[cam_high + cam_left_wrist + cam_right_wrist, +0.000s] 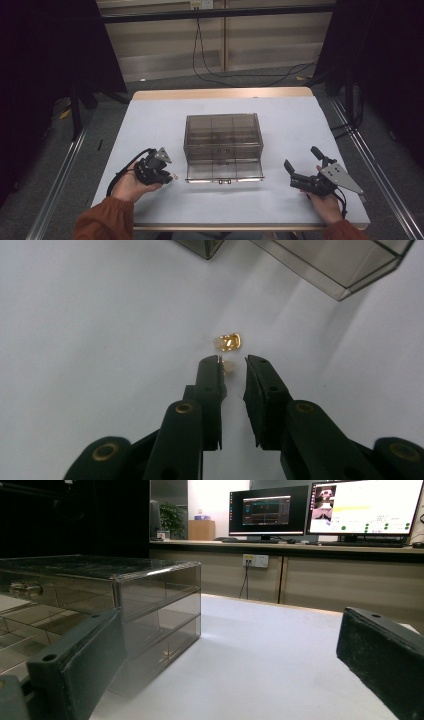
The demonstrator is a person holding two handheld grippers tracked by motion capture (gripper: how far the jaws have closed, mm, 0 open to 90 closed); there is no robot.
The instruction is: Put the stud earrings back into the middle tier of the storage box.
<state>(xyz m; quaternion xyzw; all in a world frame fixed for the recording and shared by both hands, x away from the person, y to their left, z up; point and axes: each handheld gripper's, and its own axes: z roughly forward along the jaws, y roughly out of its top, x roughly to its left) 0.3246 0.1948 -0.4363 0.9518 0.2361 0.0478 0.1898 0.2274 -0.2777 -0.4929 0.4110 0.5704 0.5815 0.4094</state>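
Left gripper (232, 360) near table's (150, 120) front-left, jaws narrow, small pale bit (229, 366) between tips, pressed or not unclear. Gold piece (230, 341) on table just beyond tips. Right gripper (300, 177) near front-right corner, jaws wide, empty. Box (223, 145) mid-table.

Small gold-coloured shiny metal piece (230, 341), centre of the left gripper view: glossy, reflective, with a pale translucent plastic-looking bit (230, 366) just below it. Smoky transparent plastic drawer box (223, 147), mid-frame in the high view: smooth, glossy, mirror-like top in the right gripper view. White table cover (280, 200): matt, smooth, paper-like. Pale wood table edge (220, 93), upper centre. Black left gripper (232, 360) jaws: matt plastic, brass-coloured screws. Right gripper (289, 172): matt black, with a dull grey metal plate. Rust-orange cloth sleeve (102, 220), lower left.
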